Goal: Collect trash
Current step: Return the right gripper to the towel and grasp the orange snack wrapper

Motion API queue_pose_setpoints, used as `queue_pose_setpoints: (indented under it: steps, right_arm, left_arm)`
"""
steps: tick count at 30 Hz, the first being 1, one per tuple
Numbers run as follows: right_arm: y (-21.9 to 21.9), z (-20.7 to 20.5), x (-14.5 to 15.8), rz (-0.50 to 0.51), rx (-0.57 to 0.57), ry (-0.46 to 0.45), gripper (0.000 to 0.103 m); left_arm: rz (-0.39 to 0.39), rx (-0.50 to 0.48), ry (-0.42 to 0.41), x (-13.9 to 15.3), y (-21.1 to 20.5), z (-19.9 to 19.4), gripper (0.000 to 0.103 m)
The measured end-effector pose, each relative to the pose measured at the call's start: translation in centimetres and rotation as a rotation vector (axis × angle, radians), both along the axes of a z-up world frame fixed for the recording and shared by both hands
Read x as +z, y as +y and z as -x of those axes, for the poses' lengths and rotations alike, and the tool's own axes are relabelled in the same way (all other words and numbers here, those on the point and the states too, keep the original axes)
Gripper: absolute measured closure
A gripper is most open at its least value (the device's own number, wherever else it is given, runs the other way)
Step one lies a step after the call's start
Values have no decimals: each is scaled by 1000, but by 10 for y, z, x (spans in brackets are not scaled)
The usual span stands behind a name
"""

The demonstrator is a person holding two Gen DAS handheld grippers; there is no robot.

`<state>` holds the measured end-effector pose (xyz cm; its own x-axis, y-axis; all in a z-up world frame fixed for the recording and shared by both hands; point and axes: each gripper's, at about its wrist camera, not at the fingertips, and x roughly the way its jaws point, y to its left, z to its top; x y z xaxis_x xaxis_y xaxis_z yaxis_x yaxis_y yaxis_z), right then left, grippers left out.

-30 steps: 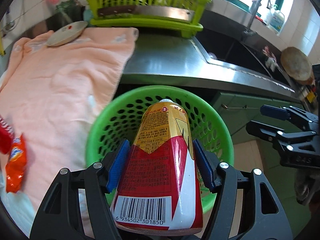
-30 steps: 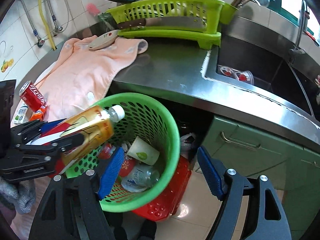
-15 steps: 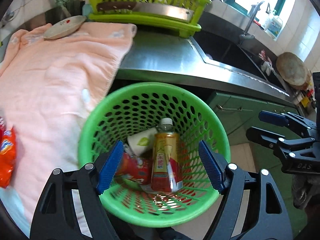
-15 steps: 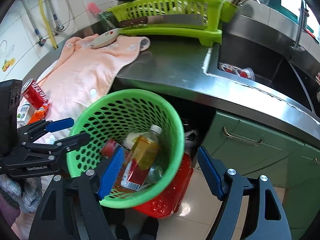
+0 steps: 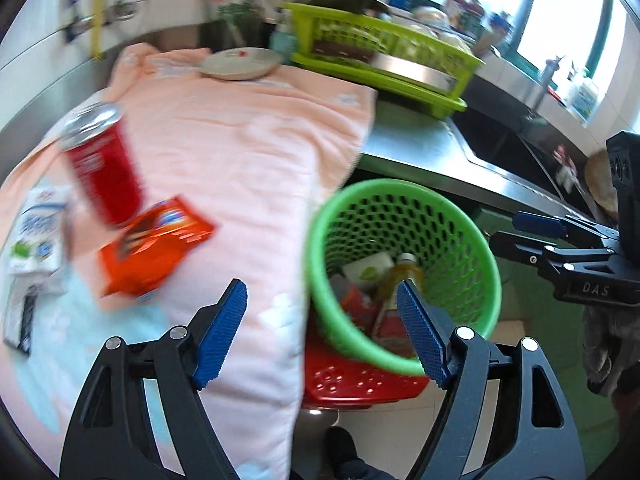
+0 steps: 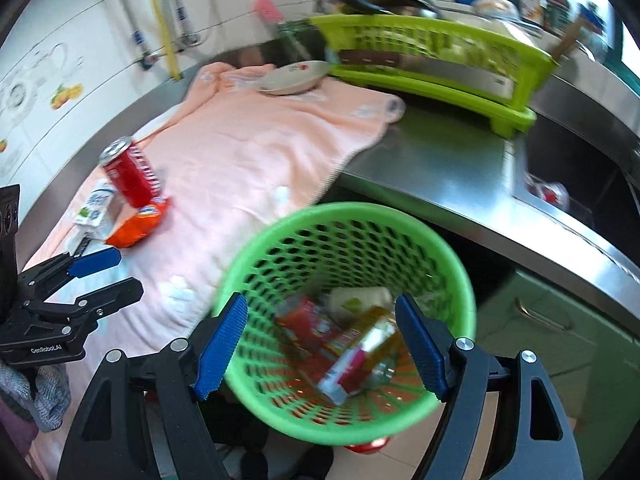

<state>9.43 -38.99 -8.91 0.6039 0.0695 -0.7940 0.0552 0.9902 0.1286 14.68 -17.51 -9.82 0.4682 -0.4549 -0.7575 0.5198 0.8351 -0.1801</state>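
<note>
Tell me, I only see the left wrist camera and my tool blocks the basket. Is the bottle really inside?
Observer: Yes. The bottle lies tilted inside the green basket, on the other trash, next to a paper cup.
Operator: Cool! What's on the wall?
Observer: Orange fruit stickers on the white tiles, left of the towel.
Operator: And below the counter?
Observer: A metal handle on the green cabinet door.

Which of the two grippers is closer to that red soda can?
Left. The left gripper sits beside the red can over the towel; the right gripper hangs over the green basket.
</note>
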Motion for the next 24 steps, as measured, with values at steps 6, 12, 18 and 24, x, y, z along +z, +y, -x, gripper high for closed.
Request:
queue_pose_setpoints:
  steps: [6,12,18,24]
  right_arm:
    - [51,-24,6,3,114,-9,26]
    - [99,-48,5,-4,219,-6,26]
    - [138,-76,1,-13,278,3,26]
    - [170,-101,-8,-12,314,25,26]
  left_arm:
    - [6,132,-17,9,65,3,27]
    - [22,272,-23,14,127,6,27]
    - [25,391,-19,14,178,12,27]
    - [33,473,-12,14,211,11,27]
